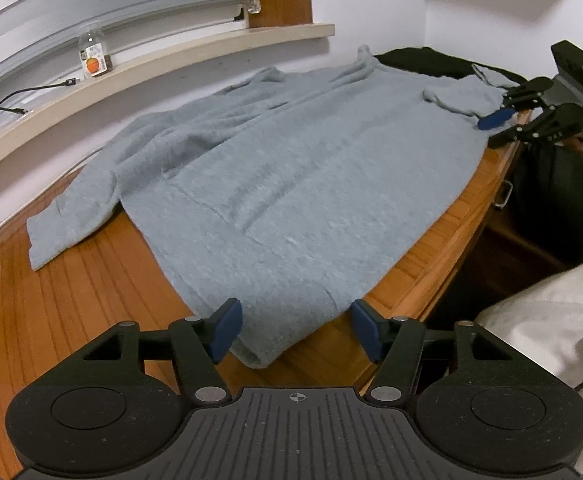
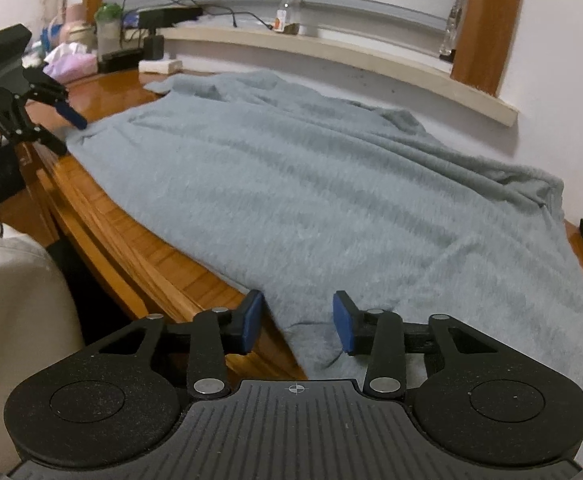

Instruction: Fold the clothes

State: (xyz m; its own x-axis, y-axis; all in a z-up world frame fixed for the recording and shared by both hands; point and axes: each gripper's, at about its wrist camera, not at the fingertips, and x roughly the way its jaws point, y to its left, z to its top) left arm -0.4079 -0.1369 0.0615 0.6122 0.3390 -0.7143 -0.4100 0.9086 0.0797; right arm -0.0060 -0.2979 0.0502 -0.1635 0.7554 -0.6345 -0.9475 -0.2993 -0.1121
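Note:
A light grey sweater [image 1: 291, 168] lies spread flat on the wooden table [image 1: 71, 300], with one sleeve [image 1: 71, 220] trailing off to the left. My left gripper [image 1: 296, 330] is open at the near hem corner; the cloth lies between its blue pads [image 1: 227, 330] without being pinched. Seen from the right wrist, the same sweater [image 2: 331, 184] fills the table [image 2: 139, 252]. My right gripper [image 2: 297, 322] is open astride the sweater's edge by the table rim, its pads apart. Each gripper shows in the other's view: the right [image 1: 499, 120] and the left [image 2: 71, 136], both at the garment's edge.
A windowsill [image 1: 171, 56] with a glass jar [image 1: 93, 54] and cables runs behind the table. A black garment [image 1: 419, 60] lies at the far end. Bottles, a pink bundle [image 2: 71, 64] and a power adapter [image 2: 153, 46] crowd one table corner. A white cushion [image 1: 551, 332] sits beside the table.

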